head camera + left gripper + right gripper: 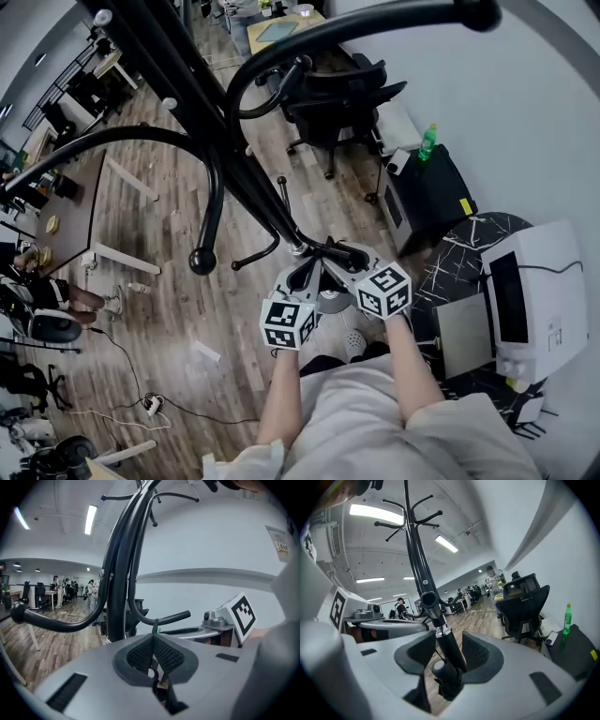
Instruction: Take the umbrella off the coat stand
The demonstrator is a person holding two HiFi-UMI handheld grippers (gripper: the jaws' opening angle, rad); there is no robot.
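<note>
My left tongs shut on a thin strap, right tongs wide — umbrella between (not squeezed), coat stand behind.

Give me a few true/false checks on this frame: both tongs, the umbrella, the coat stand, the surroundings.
1. The left tongs are shut, pinching a thin black strap. True.
2. The right tongs are shut and empty. False: they stand apart, with the black umbrella between them.
3. A green bottle stands on the black cabinet by the wall. True.
4. The coat stand is white. False: it is black.
</note>
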